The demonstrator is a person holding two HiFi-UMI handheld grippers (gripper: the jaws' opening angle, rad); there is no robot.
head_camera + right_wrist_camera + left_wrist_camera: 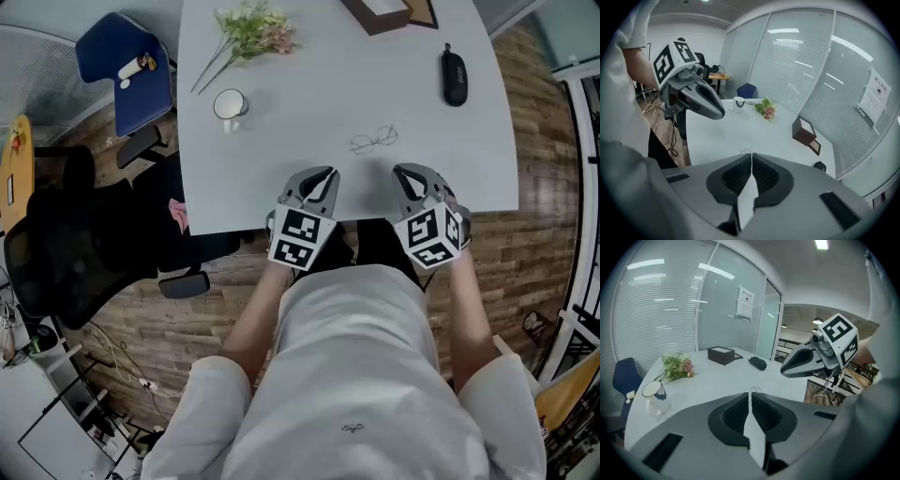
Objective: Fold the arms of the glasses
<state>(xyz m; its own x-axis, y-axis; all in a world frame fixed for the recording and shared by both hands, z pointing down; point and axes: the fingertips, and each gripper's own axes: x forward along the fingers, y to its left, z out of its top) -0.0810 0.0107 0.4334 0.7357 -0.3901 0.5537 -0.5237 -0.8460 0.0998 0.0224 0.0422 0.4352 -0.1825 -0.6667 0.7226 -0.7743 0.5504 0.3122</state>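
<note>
Near glasses, left gripper and right gripper closed, empty

The person's bare forearms reach forward side by side. The left gripper and right gripper tilt downward, each with its jaws pressed together on nothing.

Head view: on my head, looking steeply down at my left gripper, right gripper and the table ahead of them.
Gripper views: each close behind its own jaws, facing out over that table; each shows the other gripper alongside.
</note>
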